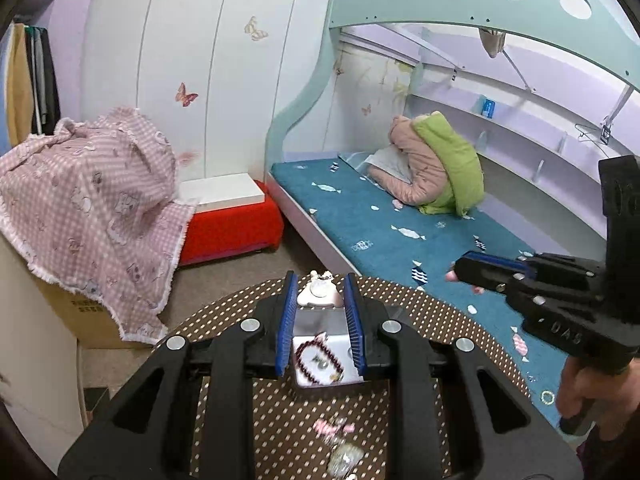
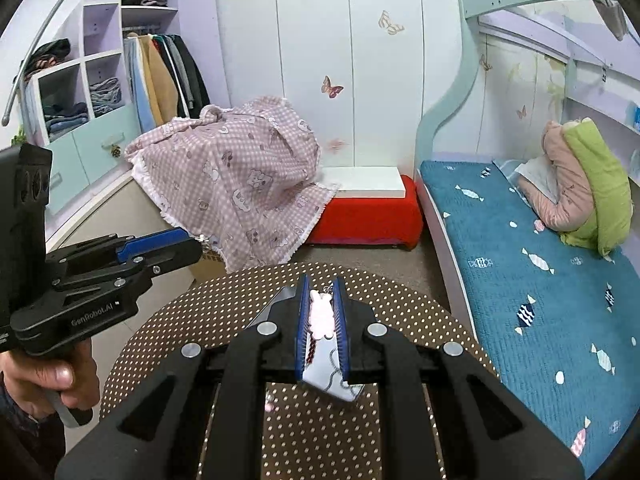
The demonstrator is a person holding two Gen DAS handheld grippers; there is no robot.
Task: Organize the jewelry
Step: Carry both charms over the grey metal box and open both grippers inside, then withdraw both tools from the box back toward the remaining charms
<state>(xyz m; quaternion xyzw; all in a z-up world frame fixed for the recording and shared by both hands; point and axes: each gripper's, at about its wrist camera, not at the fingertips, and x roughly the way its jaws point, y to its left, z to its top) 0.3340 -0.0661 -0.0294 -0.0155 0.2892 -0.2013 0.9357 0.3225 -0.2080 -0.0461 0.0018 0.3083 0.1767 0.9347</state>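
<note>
Brown cloth dotted with white covers the round table (image 1: 404, 300) under both my grippers. My left gripper (image 1: 320, 320) hangs above it with its blue-padded fingers (image 1: 286, 320) apart and nothing between them. Through that gap I look down into a small white jewelry box (image 1: 340, 344) that sits on the table. A dark red beaded bracelet (image 1: 308, 360) lies inside it, looped around a few small pieces I cannot make out. Just beyond the box, near the far edge of the table, rests a pale ornament with a round clear centre (image 1: 320, 292). Nearer to me on the cloth lie a pink trinket (image 1: 332, 426) and a shiny silvery piece (image 1: 344, 456), both blurred.

My right gripper (image 2: 321, 312) is clamped on a pink bunny-shaped charm (image 2: 320, 316), its blue pads (image 2: 302, 316) pressing on either side. It holds the charm above the box, whose white wall (image 2: 332, 384) with a grey line drawing shows below the fingers, and a sliver of the red beads (image 2: 311, 350) peeks past the left pad. From the left wrist camera, this gripper (image 1: 454, 274) reaches in from the right side, over the blue bedspread (image 1: 384, 224), with a bit of pink at its tip.

Behind the table stand a red ottoman (image 2: 360, 216), a box draped in pink checked cloth (image 2: 232, 176), and white wardrobe doors with butterfly stickers (image 2: 332, 88).
</note>
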